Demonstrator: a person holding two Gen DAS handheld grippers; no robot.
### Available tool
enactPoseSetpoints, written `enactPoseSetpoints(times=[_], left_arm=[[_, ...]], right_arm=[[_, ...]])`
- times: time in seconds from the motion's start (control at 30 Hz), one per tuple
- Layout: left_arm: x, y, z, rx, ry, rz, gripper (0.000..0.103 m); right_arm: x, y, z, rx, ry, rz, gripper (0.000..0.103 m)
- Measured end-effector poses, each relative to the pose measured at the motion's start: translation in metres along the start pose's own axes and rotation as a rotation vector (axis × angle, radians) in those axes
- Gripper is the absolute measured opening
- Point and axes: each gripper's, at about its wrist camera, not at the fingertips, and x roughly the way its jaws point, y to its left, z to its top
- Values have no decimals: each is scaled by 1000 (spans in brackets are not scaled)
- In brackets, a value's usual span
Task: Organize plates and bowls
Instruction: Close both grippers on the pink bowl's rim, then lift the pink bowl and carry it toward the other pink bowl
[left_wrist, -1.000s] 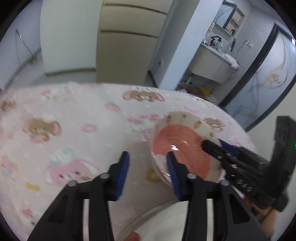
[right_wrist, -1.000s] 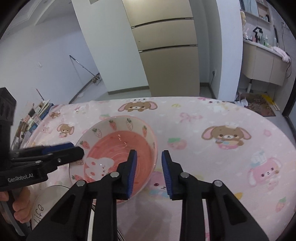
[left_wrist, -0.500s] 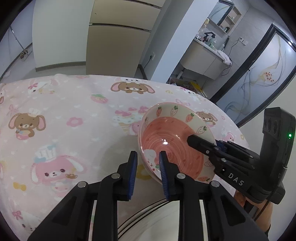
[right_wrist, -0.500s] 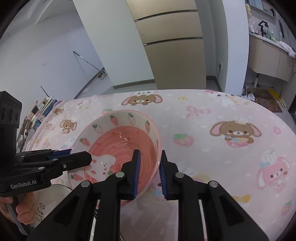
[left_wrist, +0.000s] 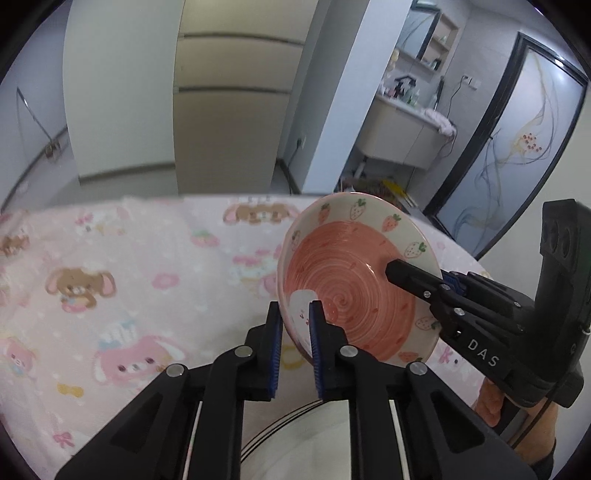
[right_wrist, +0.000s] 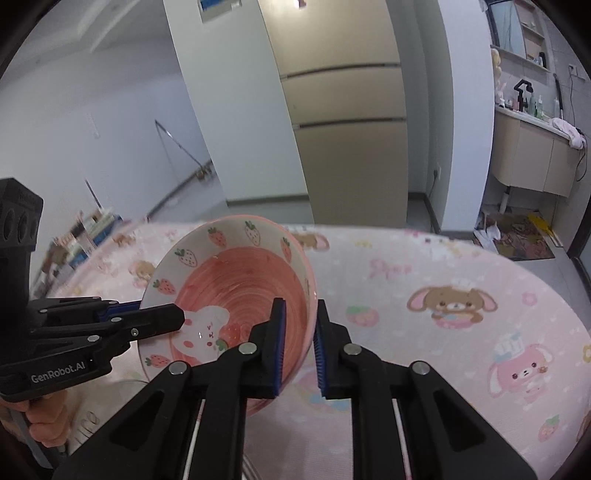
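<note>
Reading "DAS" in white on the right gripper (left_wrist: 391, 267) body at 4 o'clock of the left view; "GenRobot.AI" on the left gripper (right_wrist: 181, 317) body at 9 o'clock of the right view. Partial lettering ("ice" or similar, too cut off to read) on a white plate (right_wrist: 86, 421) at 8 o'clock, right view.

Held tilted above the pink cartoon-print tablecloth (left_wrist: 122, 280), with its inside facing the cameras: a bowl (left_wrist: 351, 280) with pink spiral centre, strawberry rim and a white bunny. Far rim at 12 o'clock reaching the table's far edge in both views. Wide bare cloth from 9 to 11 o'clock in the left view, and from 1 to 4 o'clock in the right view. White plate rim (left_wrist: 280, 432) with dark rings at 6 o'clock, directly under the left fingers.

Clamped on the bowl's near-left rim: left gripper (left_wrist: 295, 325), blue pads narrowly apart, rim between them. Clamped on the opposite rim (right_wrist: 310, 295): right gripper (right_wrist: 299, 325), one pad inside the bowl, one outside. Bowl carried by both tools, clear of the cloth.
</note>
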Motion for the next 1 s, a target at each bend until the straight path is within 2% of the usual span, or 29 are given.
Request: enactPoseSetpoints(times=[0.23, 0.47, 0.6, 0.77, 1.0], left_arm=[[-32, -9, 4, 17, -84, -16, 12], [-78, -21, 8, 60, -159, 4, 12], [-111, -17, 5, 75, -184, 46, 12], [-163, 2, -9, 61, -223, 133, 12], [-232, 30, -39, 27, -281, 174, 12]], right_arm=[[-31, 17, 14, -35, -95, -49, 11], [-65, 37, 25, -70, -184, -61, 11], [-79, 64, 31, -115, -211, -47, 10], [-93, 112, 34, -183, -227, -2, 11], [-117, 171, 30, -260, -242, 58, 10]])
